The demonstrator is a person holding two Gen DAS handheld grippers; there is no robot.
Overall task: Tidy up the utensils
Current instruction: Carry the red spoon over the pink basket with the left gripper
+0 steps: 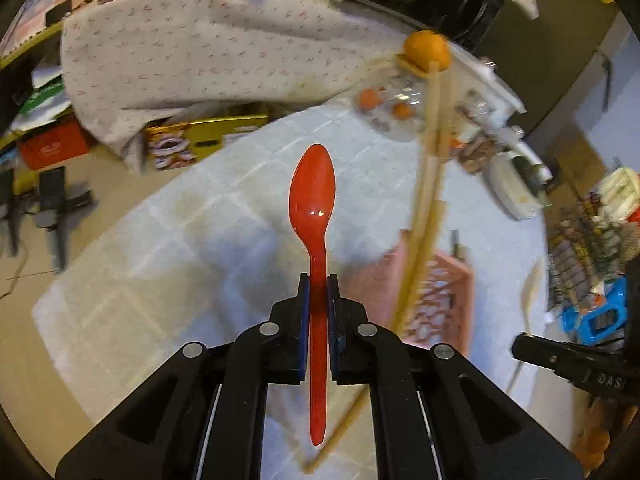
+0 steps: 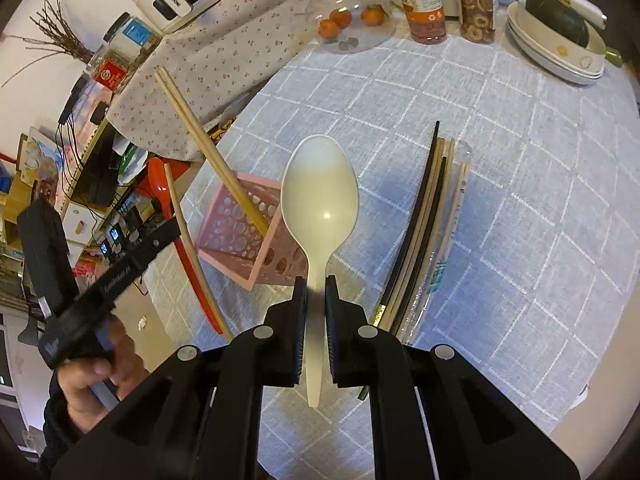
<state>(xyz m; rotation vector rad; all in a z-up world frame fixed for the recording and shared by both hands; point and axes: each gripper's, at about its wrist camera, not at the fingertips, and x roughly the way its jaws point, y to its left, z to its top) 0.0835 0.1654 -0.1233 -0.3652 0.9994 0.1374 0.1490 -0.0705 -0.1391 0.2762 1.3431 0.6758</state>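
My left gripper (image 1: 318, 284) is shut on a red plastic spoon (image 1: 313, 196), bowl pointing forward, held above the table left of the pink perforated holder (image 1: 444, 304). My right gripper (image 2: 316, 286) is shut on a white plastic spoon (image 2: 320, 188), held above the table just right of the pink holder (image 2: 240, 228). Wooden chopsticks (image 2: 208, 146) stand tilted in the holder and show in the left wrist view (image 1: 430, 168). The left gripper with the red spoon (image 2: 160, 188) shows at the left of the right wrist view. Several black and wooden chopsticks (image 2: 424, 224) lie on the table.
The round table has a pale checked cloth (image 2: 520, 200). At its far edge stand a glass jar with oranges (image 2: 352, 20), two snack jars (image 2: 424, 4) and stacked bowls with a green squash (image 2: 560, 36). A floral-covered stack (image 2: 208, 48) stands at the left.
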